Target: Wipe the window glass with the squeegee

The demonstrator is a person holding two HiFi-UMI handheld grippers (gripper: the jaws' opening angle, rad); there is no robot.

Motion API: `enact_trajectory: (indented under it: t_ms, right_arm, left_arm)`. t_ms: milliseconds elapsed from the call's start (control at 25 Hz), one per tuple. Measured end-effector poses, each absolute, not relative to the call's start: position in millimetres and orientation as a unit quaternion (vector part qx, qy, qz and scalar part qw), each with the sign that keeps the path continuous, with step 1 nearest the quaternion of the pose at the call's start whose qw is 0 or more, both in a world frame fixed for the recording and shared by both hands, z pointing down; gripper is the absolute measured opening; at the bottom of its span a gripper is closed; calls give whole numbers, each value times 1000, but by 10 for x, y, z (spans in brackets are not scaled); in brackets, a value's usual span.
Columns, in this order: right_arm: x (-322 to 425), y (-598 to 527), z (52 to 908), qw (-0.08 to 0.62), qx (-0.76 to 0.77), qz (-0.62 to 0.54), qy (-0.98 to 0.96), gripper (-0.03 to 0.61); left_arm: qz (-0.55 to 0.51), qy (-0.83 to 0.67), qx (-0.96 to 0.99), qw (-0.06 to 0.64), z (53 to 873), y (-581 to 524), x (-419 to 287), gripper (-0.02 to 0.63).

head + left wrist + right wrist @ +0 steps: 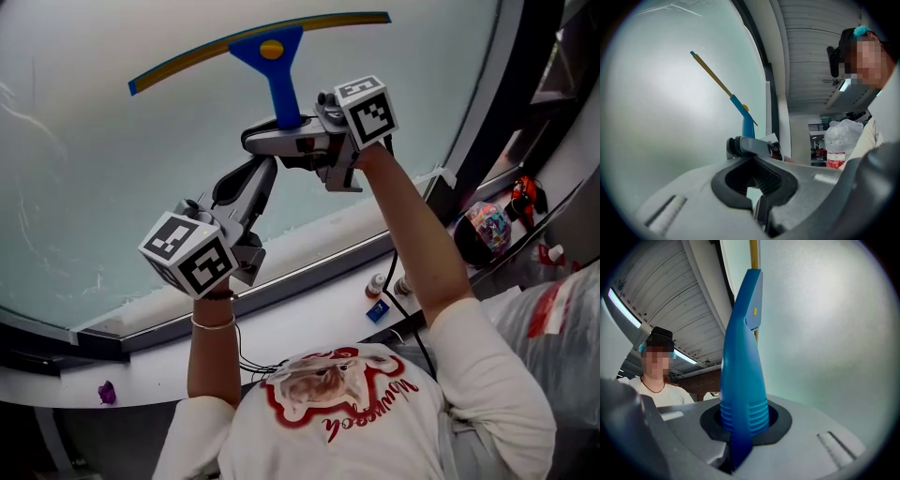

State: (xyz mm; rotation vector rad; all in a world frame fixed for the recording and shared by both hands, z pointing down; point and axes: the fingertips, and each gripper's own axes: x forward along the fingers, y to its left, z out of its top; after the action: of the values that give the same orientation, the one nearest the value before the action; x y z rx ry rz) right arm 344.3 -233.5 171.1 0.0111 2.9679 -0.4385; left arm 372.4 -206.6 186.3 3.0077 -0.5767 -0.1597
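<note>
The blue squeegee [279,80] sits at 12 o'clock in the head view, its long blade lying across the window glass [94,159]. The right gripper [286,141] is clamped on its ribbed handle. At 7 o'clock from it, the left gripper [246,183] has its jaws drawn together on nothing, above the windowsill [309,305].

right gripper [272,141] clamps squeegee [277,75] handle; blade above it on window glass [84,178]; left gripper [251,181] just below-left.
</note>
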Motion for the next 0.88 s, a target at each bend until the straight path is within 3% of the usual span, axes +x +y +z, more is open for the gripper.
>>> enact_trajectory:
  t_ms: [880]
  right_arm:
    - [3436, -2253, 2274, 76, 5, -176, 981, 61]
  left_arm:
    - [-12, -176, 982, 73, 2408, -1977, 3723, 1]
